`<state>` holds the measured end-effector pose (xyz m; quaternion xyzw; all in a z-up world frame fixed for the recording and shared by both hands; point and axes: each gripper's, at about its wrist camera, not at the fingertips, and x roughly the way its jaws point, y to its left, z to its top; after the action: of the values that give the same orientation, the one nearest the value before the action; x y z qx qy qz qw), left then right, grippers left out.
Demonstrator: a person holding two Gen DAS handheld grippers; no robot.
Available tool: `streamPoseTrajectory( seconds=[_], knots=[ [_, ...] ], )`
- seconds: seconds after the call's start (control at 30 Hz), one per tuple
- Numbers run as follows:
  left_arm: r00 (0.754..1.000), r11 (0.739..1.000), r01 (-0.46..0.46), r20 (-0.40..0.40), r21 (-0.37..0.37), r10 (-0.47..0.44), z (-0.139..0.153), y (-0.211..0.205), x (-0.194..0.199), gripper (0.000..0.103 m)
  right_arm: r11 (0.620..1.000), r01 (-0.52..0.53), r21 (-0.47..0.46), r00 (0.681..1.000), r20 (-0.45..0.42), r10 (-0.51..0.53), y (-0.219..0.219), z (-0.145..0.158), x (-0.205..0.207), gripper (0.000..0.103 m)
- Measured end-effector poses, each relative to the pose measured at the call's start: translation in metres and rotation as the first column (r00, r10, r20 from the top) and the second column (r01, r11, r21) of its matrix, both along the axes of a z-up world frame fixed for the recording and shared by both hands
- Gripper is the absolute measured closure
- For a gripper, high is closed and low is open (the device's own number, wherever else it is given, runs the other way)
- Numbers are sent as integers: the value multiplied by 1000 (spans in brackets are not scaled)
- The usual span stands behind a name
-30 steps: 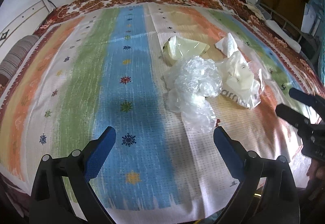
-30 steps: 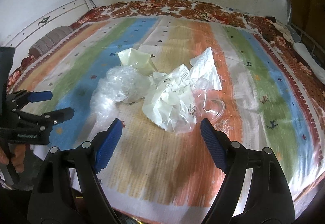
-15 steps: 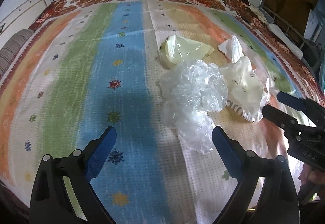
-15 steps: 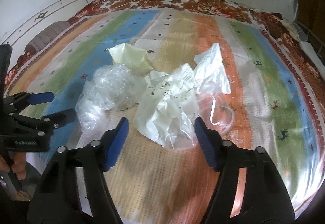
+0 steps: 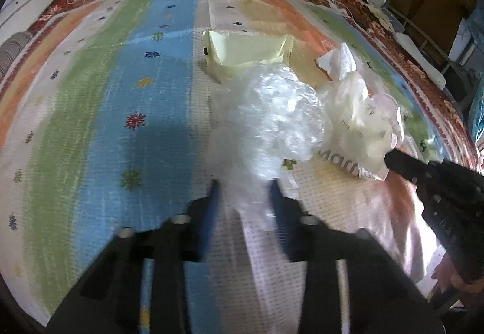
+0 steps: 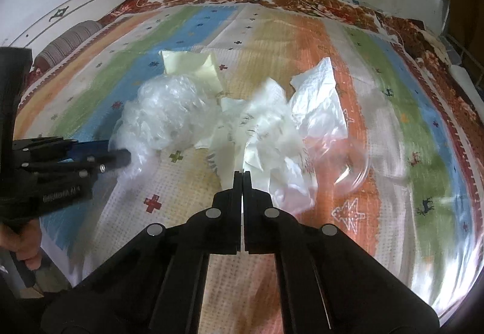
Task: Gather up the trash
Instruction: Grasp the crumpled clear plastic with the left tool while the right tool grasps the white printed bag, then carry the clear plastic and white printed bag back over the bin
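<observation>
pinching clear plastic wad (image 5: pixel 266 125), left tool (image 5: pixel 244 182)

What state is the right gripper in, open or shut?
Shut: the right gripper has just been closing, its jaws meeting on an edge of the white printed bag.

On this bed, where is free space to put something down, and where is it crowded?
Free: the blue and green stripes left of the clear crumpled plastic, and the near white band before the pile. Crowded: the middle, where the plastic, the yellow packet and the white bag lie touching.
</observation>
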<state>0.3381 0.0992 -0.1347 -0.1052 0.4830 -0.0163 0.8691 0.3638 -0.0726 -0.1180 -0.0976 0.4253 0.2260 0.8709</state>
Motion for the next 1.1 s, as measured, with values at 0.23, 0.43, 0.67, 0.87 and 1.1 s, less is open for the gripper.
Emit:
streamPoseTrajectory(
  seconds=[0.23,0.43,0.67,0.87,1.1],
  knots=[
    [1000,1000,7,6,-13,-7,11,2,-6,93,1000,-2,1,1000,-3,2,-10,7,-9,103],
    [999,999,-21,41,-25,22,30,13,-14,96,1000,-2,12,1000,10,2,-22,26,-19,103],
    [997,999,-24,72,-38,27,53,19,-28,98,1000,8,22,999,49,-9,-38,52,-29,103],
    [996,1000,14,93,-15,-13,71,11,-44,98,997,44,69,996,69,-49,-60,70,-31,103],
    [994,999,13,110,-35,-9,91,5,-58,98,995,69,79,994,80,-75,-84,82,-46,103]
  ],
)
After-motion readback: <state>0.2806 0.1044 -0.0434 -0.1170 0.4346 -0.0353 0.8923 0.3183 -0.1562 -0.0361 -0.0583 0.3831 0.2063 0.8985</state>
